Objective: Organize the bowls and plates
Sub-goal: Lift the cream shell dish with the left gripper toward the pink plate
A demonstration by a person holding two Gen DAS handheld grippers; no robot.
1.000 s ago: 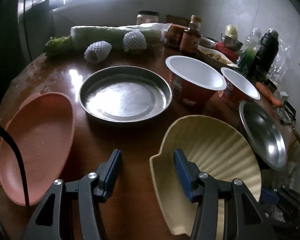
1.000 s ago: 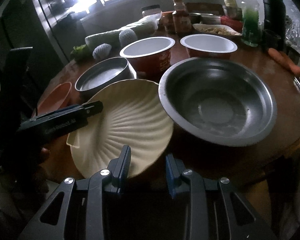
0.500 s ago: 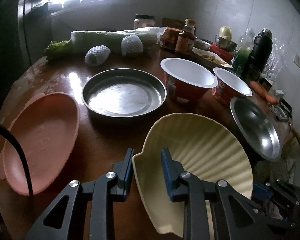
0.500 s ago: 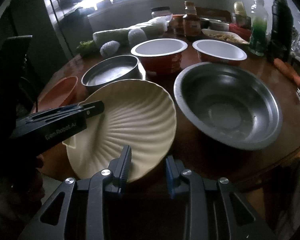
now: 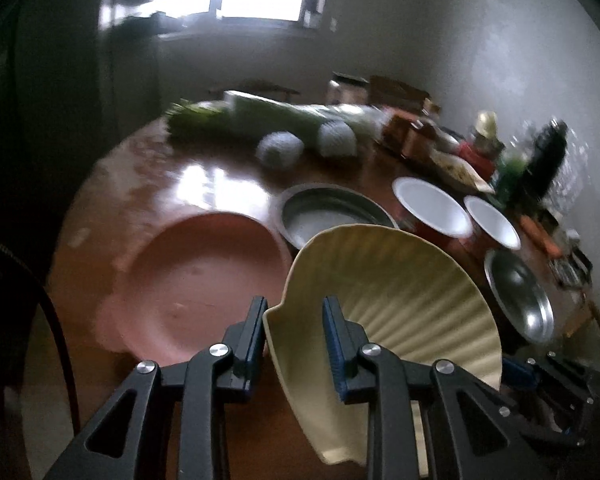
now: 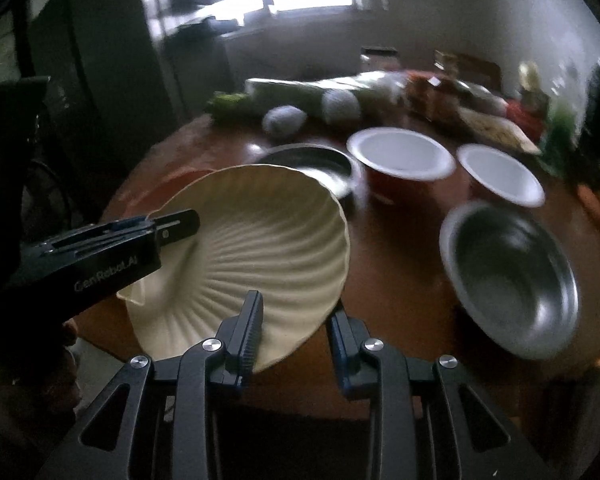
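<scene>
Shell plate (image 5: 400, 280) got lifted off the surface (image 5: 220, 184) and tilted up since a second ago; left tongs (image 5: 294, 330) clamped on its rim | it hangs beside the pink plate (image 5: 196, 280), in front of the metal pan (image 5: 328, 210) | right tongs (image 6: 296, 332) apart, straddling its near edge; steel bowl (image 6: 512, 276) off right
</scene>
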